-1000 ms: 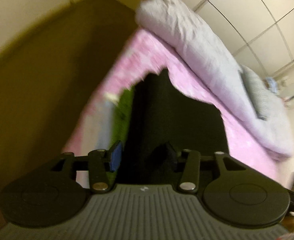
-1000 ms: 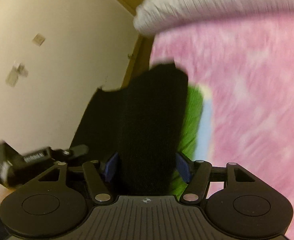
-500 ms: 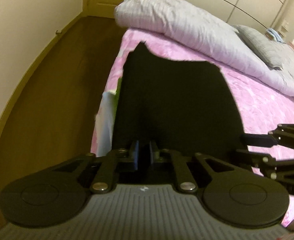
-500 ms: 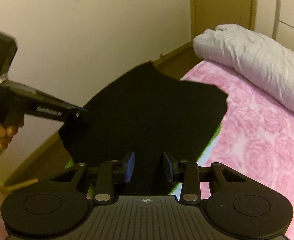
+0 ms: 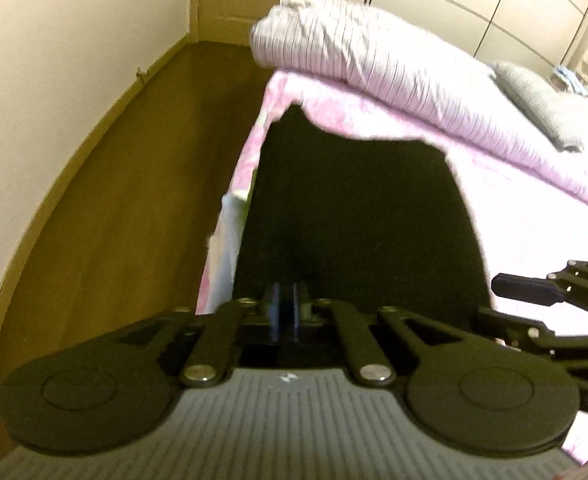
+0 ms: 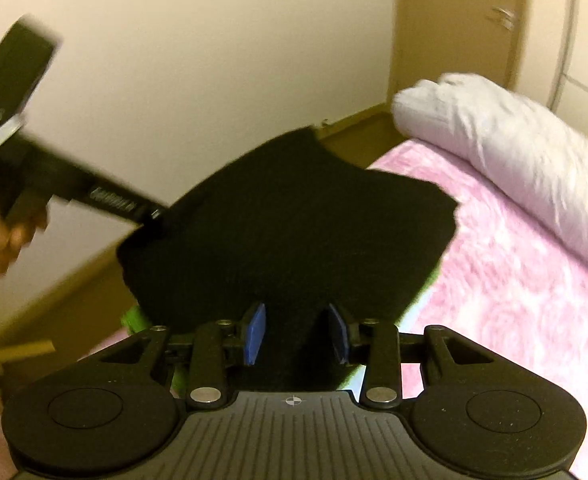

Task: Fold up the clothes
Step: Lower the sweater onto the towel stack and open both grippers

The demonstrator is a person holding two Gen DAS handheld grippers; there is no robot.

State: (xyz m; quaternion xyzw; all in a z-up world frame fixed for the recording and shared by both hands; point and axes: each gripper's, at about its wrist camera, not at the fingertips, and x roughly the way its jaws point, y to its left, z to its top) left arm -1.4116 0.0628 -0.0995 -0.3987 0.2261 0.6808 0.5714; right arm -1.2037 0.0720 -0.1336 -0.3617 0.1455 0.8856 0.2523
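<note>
**Black garment gripped at the near edge of the bed**

Black garment [image 5: 358,216] is spread flat on the pink bed [image 5: 534,248], close to the bed's left edge where it borders the wooden floor [image 5: 133,200]. I see a strip of green and pale blue cloth [image 5: 229,232] poking out from under its left side, over the bed edge.

On my left wrist view, the left gripper [image 5: 285,312] has its fingers [image 5: 273,312] pressed together with only a thin dark line between the blue pads; they sit at the garment's near hem and appear clamped on it. The right gripper [image 5: 534,292] shows at the right border of this view, at the garment's right side, one finger lying over the pink cover.

On my right wrist view, the right gripper [image 6: 297,334] has its fingers [image 6: 255,334] apart, and a fold of the black garment [image 6: 294,232] fills the gap between them; I cannot tell whether the pads are actually pinching it. The left gripper [image 6: 93,188] reaches in from the left, its tip meeting the garment's left edge, with the person's hand [image 6: 1,232] on its handle, blurred.

A rolled pale duvet [image 6: 514,152] lies along the far side of the bed, well apart from the garment. A grey pillow [image 5: 538,108] rests on it farther back.
</note>
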